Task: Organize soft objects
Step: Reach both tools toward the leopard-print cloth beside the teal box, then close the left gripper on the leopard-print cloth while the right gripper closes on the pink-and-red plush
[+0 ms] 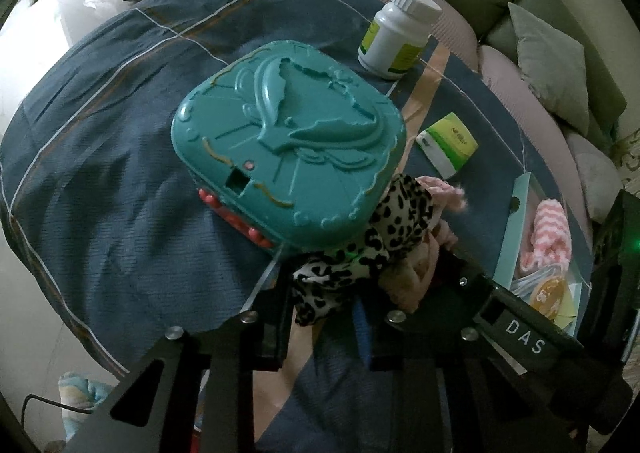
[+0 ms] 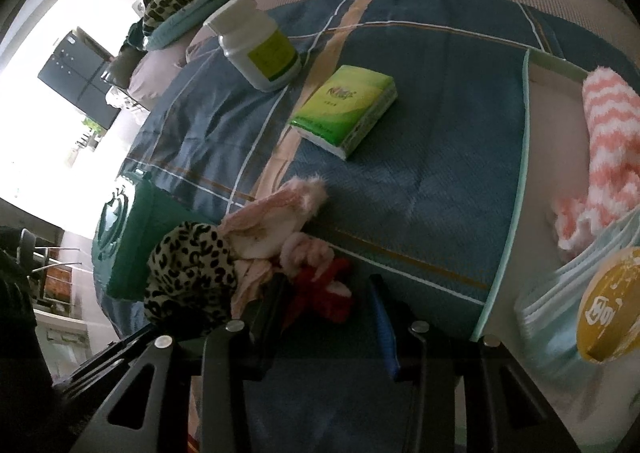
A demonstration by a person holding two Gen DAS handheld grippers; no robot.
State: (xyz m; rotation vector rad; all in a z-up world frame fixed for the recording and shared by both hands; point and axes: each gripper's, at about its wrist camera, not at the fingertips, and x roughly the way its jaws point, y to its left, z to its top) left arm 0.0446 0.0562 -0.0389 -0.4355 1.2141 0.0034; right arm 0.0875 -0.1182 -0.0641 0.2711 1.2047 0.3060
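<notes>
A leopard-print soft item (image 1: 372, 249) with pink fluffy pieces (image 1: 440, 189) lies on the blue quilt beside the teal case. My left gripper (image 1: 324, 317) is open, its jaws on either side of the leopard item's near end. In the right wrist view the same pile shows: the leopard item (image 2: 188, 265), a pink plush piece (image 2: 280, 209) and a red soft piece (image 2: 324, 293). My right gripper (image 2: 332, 313) is open, with the red piece between its fingers. A pink-and-white chevron sock (image 2: 608, 141) lies in a light tray (image 2: 520, 173).
A teal plastic case (image 1: 288, 137) lies on the quilt (image 1: 100, 173). A white pill bottle (image 2: 256, 45) and a green tissue pack (image 2: 344, 109) stand behind. The tray also holds a yellow round tin (image 2: 612, 309). Sofa cushions (image 1: 552, 65) are at the back.
</notes>
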